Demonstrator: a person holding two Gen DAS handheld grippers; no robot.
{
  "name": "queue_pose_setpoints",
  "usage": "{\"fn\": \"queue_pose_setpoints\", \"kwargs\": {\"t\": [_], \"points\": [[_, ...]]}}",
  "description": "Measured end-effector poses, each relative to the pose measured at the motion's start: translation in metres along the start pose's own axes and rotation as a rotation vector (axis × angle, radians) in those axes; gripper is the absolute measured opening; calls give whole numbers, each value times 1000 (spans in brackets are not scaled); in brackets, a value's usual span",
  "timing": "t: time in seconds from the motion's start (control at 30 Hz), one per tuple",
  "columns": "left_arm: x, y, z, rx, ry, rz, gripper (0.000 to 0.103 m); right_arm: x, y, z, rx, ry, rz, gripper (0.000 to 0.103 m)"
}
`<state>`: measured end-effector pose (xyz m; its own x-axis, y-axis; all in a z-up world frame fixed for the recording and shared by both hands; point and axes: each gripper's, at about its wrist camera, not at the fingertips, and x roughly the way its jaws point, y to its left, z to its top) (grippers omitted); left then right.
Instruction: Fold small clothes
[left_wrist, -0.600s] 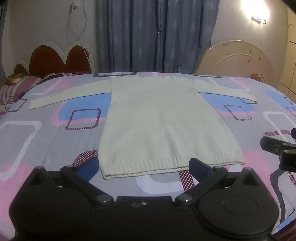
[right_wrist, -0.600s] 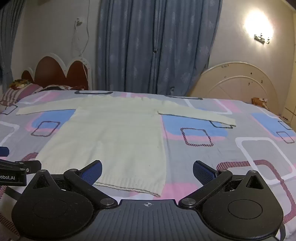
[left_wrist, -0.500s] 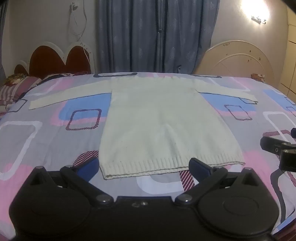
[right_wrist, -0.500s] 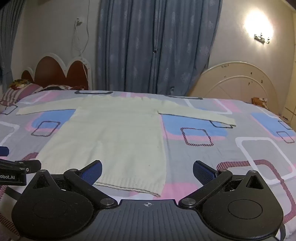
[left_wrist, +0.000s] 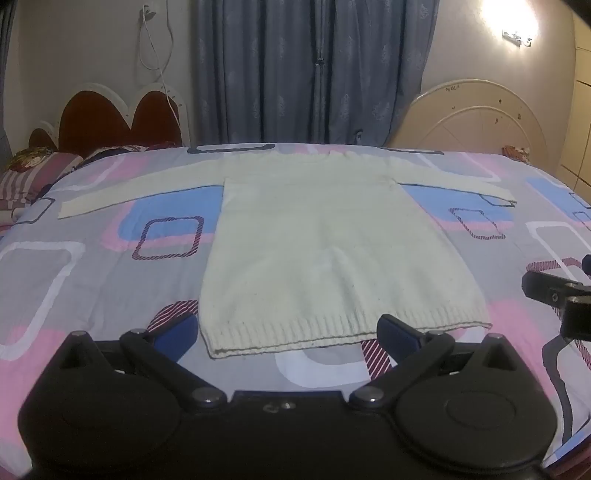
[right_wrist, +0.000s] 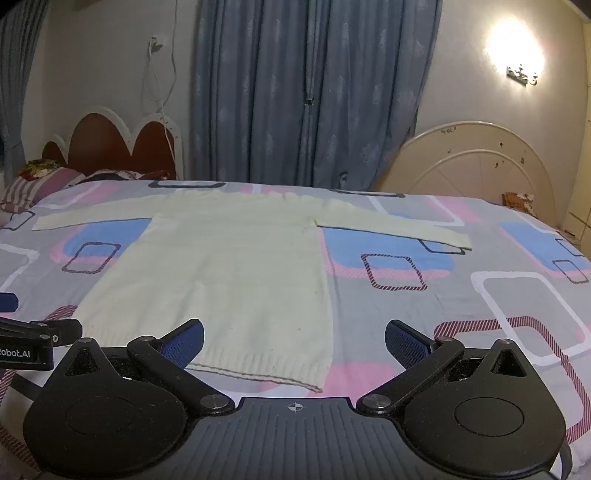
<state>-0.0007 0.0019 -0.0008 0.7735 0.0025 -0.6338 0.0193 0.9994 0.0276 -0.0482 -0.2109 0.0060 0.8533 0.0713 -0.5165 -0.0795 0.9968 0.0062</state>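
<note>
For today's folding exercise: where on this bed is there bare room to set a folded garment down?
Bare bedspread lies right of the sweater, below its right sleeve. A smaller patch lies under the left sleeve. The near edge is crowded by the open left gripper and right gripper.

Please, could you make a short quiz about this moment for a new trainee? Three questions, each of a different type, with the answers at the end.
1. True or false: the cream sweater already has one sleeve folded over its body.
2. Multiple choice: what is the left gripper holding? A) the ribbed hem B) a sleeve C) nothing
3. Fill the gap: the sweater lies flat on the patterned ______.

Key
1. False. Both sleeves lie spread out to the sides.
2. C. Its jaws are wide open near the hem; the right gripper is open too.
3. bedspread
</note>
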Motion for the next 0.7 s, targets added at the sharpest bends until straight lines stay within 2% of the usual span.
{"fn": "queue_pose_setpoints", "kwargs": {"t": [0.7], "points": [[5, -1, 0, -11, 10, 15, 103, 6, 1, 1, -4, 4, 6, 103]]}}
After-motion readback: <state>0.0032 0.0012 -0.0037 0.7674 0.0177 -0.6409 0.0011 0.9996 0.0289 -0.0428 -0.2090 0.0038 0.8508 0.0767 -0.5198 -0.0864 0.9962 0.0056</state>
